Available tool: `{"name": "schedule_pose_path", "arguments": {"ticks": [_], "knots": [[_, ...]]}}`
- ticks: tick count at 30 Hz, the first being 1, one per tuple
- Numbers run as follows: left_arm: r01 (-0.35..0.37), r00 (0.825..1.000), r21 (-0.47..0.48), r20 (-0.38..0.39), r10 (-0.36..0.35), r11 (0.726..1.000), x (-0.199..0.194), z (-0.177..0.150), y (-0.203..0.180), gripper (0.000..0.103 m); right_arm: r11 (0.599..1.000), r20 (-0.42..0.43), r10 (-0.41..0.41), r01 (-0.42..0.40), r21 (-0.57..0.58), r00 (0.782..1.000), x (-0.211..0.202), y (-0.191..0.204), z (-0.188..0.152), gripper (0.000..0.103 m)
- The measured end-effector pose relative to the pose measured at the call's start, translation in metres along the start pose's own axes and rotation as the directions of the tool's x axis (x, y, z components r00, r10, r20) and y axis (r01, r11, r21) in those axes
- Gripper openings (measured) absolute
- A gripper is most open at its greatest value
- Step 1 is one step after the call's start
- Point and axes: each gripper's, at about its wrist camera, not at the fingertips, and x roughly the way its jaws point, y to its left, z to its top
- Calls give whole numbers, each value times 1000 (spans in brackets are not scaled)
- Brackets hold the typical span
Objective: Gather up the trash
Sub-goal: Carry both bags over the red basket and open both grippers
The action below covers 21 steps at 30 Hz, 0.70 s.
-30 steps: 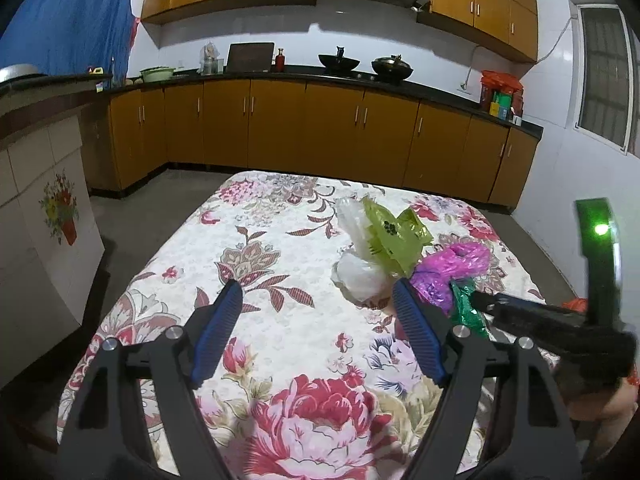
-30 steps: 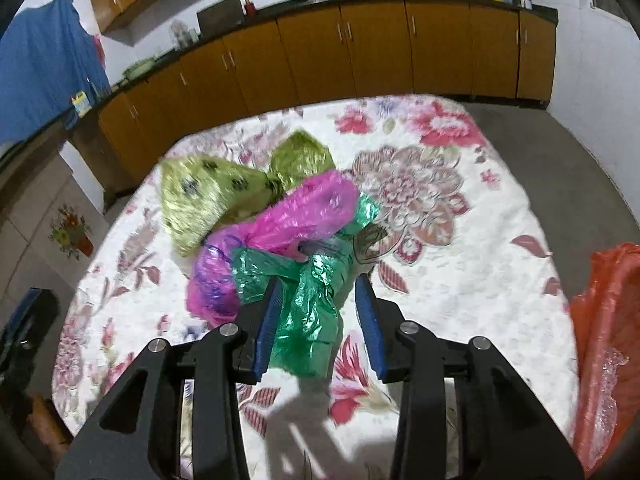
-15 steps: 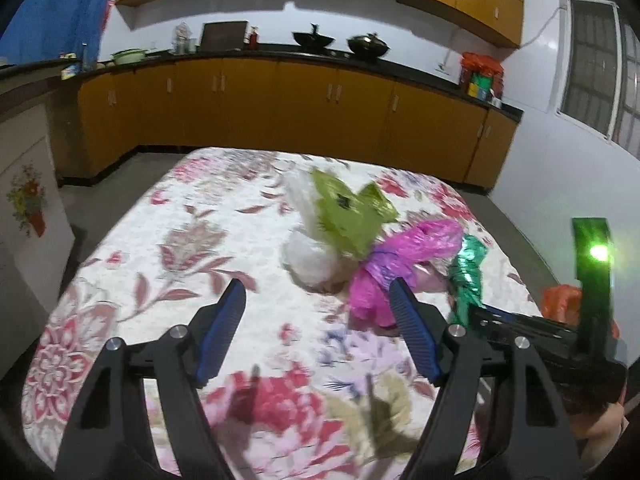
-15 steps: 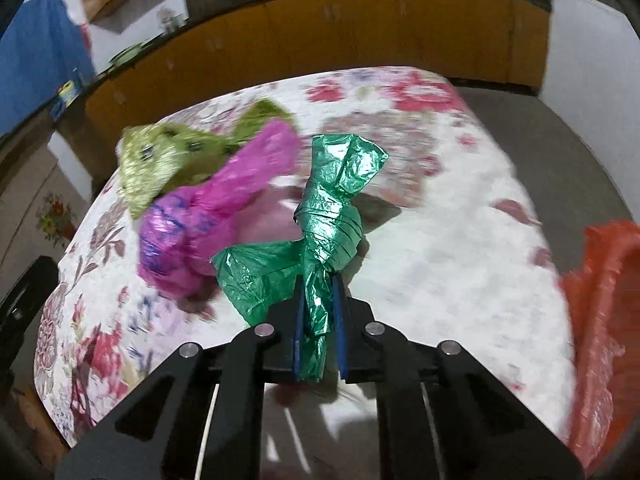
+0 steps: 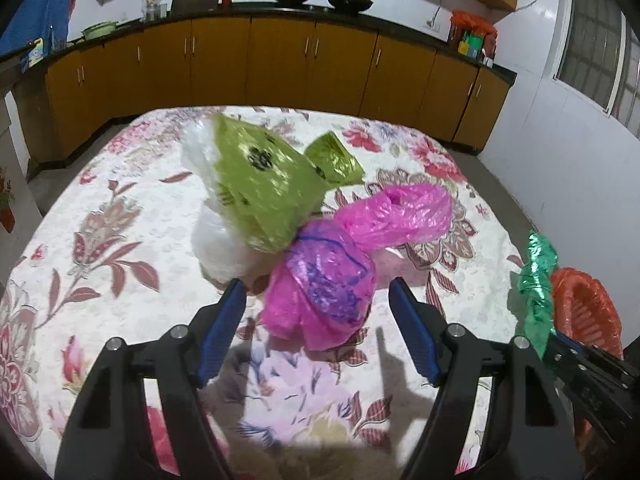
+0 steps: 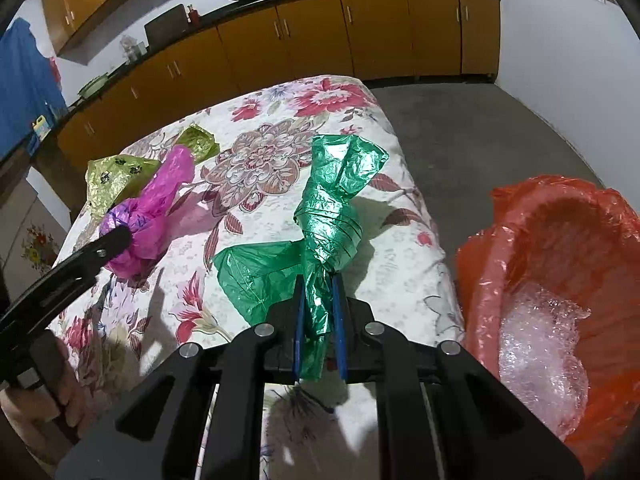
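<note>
Since the earlier frames, my right claw (image 6: 316, 320) has lifted the green bag (image 6: 328, 216) off the table (image 5: 120, 200) and carried it toward the orange bag (image 6: 560, 248); my left claw (image 5: 318, 304) has closed in on the pink bag (image 5: 332, 276), its jaws narrowing a little, and they have just been closing further.

Largest first. Table: covered in a floral cloth, carrying the remaining trash. Orange bag: open-mouthed, just off the table's edge on my right side, with clear crumpled plastic (image 6: 540, 344) inside.

Trash on the table: a yellow-green bag (image 5: 264, 188) leaning over a white bag (image 5: 216, 248), both touching the pink bag, which is nearest my left claw.

Green bag: pinched by its twisted neck between the right claw's pads, raised above the table near its edge, just beside the orange bag but not over its mouth as far as I can tell.

Left claw: still fairly wide, pads either side of the pink bag's near end, not pressing on it.

A hand (image 6: 44, 396) grips the left claw's handle, seen in the right wrist view.
</note>
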Motion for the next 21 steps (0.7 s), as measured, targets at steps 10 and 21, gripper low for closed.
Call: {"name": "schedule_pose_path", "arguments": {"ticks": [10,21], "knots": [[59,998,8,-39,-58,998,14,-1,-13,33,1000,9,4,-4,22,1000,-12,-11,-6,13],[70,997,126,33,-75,990,-27,-10,-48,32,1000,79,-11,9,30,997,-54,-22,-9,13]]}}
